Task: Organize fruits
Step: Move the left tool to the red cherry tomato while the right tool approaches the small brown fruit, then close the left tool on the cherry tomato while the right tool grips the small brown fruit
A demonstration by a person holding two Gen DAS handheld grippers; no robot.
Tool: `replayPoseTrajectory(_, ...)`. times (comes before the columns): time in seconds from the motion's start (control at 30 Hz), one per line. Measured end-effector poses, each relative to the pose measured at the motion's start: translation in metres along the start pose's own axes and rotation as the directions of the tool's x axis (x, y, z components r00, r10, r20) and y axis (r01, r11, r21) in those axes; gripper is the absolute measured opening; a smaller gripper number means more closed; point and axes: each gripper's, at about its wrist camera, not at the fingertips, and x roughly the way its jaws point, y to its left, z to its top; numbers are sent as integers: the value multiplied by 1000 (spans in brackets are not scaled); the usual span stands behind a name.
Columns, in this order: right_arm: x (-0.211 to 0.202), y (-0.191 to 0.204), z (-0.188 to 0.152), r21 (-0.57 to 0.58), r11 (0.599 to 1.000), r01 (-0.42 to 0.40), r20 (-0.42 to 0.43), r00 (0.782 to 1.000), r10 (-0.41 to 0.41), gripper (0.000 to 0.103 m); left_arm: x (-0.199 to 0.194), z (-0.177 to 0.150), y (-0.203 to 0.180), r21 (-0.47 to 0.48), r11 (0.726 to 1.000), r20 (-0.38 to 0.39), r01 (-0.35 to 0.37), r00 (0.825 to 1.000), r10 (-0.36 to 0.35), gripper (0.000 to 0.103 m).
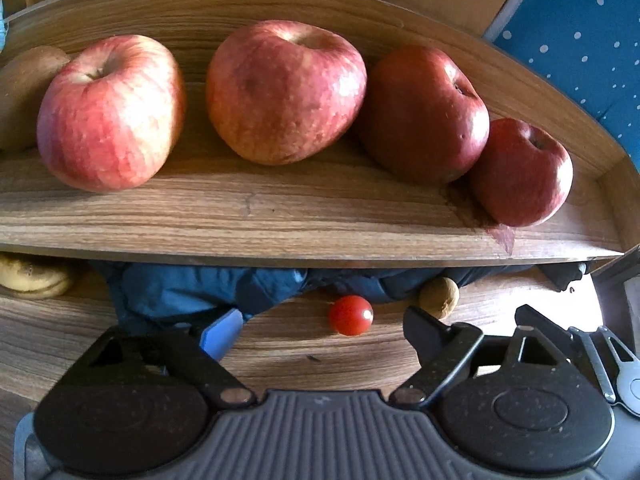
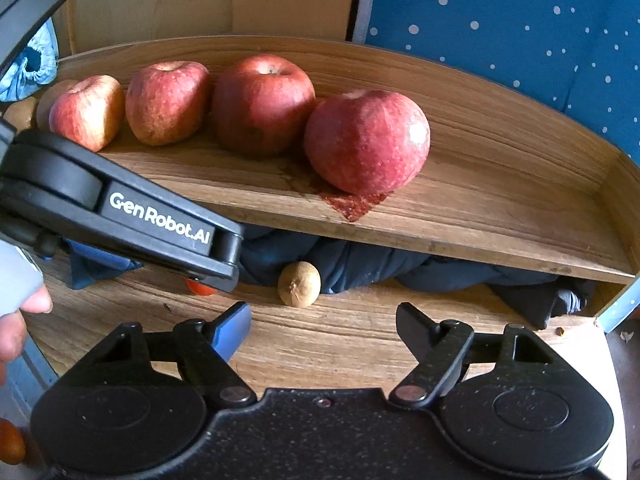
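Observation:
Several red apples stand in a row on the upper wooden shelf [image 1: 280, 216]; the rightmost apple [image 1: 520, 172] [image 2: 366, 140] touches its neighbour [image 1: 424, 116]. A cherry tomato [image 1: 351, 315] lies on the lower board, just ahead of my left gripper [image 1: 324, 334], which is open and empty. To its right a small brown fruit [image 1: 439, 297] [image 2: 299, 284] rests against blue cloth. My right gripper [image 2: 324, 326] is open and empty, a short way in front of that brown fruit. In the right wrist view the left gripper's black housing [image 2: 120, 216] hides most of the tomato [image 2: 199, 288].
A kiwi [image 1: 28, 80] sits at the shelf's left end. Bananas [image 1: 32, 276] lie under the shelf at left. Crumpled blue cloth [image 1: 192, 288] fills the space beneath the shelf. A hand [image 2: 16, 328] shows at the left edge. A blue dotted panel [image 2: 520, 32] stands behind on the right.

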Motion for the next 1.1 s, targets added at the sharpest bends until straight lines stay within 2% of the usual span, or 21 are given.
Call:
replayPoseTrajectory(0.23,4,7,0,-16,1000,2,6,1000,-2,69,-12,-2,6,-8,1000,-4,21,1000,-21,72)
replayPoseTrajectory(0.37,7,7,1,-22,1000,3,1,1000,-3,59,-10,-2,7,-9,999,-19,38,999,-38,60)
replayPoseTrajectory(0.53,5,8,0,-29,1000,-10,3,1000,10,48,-6,-2,6,-13,999,-21,53,998,-53,55)
replayPoseTrajectory(0.67,8,8,-1,-33,999,-24,1,1000,25,44,-5,0,7,-10,998,-21,61,998,-61,47)
replayPoseTrajectory(1.1,17,6,0,-25,999,-46,-7,999,46,30,0,6,10,-24,997,-22,73,997,-74,42)
